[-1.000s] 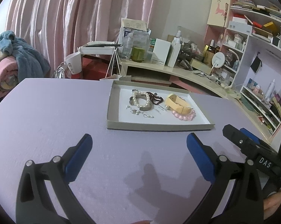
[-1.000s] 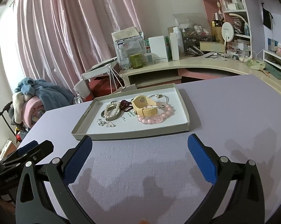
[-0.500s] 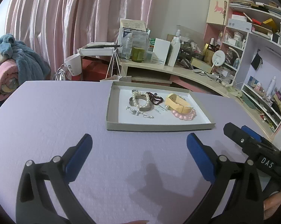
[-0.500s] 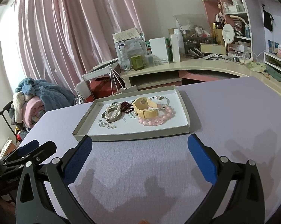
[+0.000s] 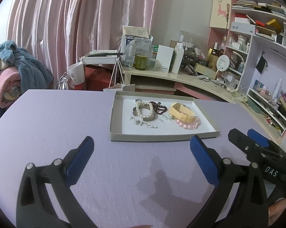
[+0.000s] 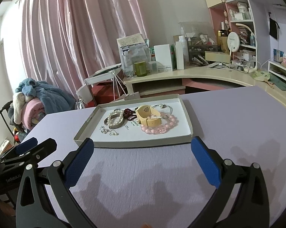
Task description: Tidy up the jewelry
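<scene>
A shallow grey cardboard tray [image 5: 116, 125] [image 6: 86, 127] lies on the purple table. In it are a pearl bracelet [image 5: 143, 108] [image 6: 115, 116], a dark red bead bracelet [image 5: 159, 107] [image 6: 129, 113], a yellow watch strap [image 5: 181, 113] [image 6: 148, 115], a pink bead bracelet [image 5: 189, 124] [image 6: 160, 128] and small silver earrings [image 5: 143, 123] [image 6: 107, 131]. My left gripper [image 5: 142, 158] is open and empty, short of the tray's near wall. My right gripper [image 6: 143, 158] is open and empty, also just short of the tray. Each shows at the other view's edge.
The purple table [image 5: 48, 125] stretches wide to the left of the tray. Behind it stand a cluttered beige desk [image 5: 180, 76], pink shelves [image 5: 256, 38], a small white stand [image 5: 99, 58] and a pile of blankets [image 5: 10, 76] before pink curtains.
Both grippers have tilted up and come slightly nearer the tray, which sits lower in both views. Both stay open. The jewelry has not moved.
</scene>
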Tool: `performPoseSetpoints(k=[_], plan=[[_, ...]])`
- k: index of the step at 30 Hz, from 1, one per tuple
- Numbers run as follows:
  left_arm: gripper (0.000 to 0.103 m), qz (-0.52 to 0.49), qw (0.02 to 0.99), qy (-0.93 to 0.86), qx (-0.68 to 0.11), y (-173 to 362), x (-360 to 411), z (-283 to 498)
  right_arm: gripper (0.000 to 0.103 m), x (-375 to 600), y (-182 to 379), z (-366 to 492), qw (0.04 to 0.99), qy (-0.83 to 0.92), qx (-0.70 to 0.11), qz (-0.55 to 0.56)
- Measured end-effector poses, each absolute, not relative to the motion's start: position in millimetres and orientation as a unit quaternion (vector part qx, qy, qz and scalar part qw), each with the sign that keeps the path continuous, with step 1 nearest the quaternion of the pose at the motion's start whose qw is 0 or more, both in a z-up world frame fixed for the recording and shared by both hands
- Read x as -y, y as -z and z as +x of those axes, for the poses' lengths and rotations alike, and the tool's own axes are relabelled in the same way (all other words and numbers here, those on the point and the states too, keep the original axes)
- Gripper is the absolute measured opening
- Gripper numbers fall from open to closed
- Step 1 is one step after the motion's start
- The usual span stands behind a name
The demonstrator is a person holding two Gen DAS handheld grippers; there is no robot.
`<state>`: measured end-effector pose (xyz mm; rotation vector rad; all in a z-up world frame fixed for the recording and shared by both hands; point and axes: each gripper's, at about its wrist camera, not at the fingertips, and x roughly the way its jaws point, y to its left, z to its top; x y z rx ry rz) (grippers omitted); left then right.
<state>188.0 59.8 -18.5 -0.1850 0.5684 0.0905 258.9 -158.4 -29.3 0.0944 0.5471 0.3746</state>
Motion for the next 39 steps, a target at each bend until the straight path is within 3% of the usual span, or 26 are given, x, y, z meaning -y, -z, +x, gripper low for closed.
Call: performPoseSetpoints(k=[39], plan=[[0.101, -0.089, 0.955, -0.042, -0.278, 20.9, -52.4, 188.5, 0.102, 166.1, 33.1, 259.8, 0.946, -0.176, -0.267, 0.049]])
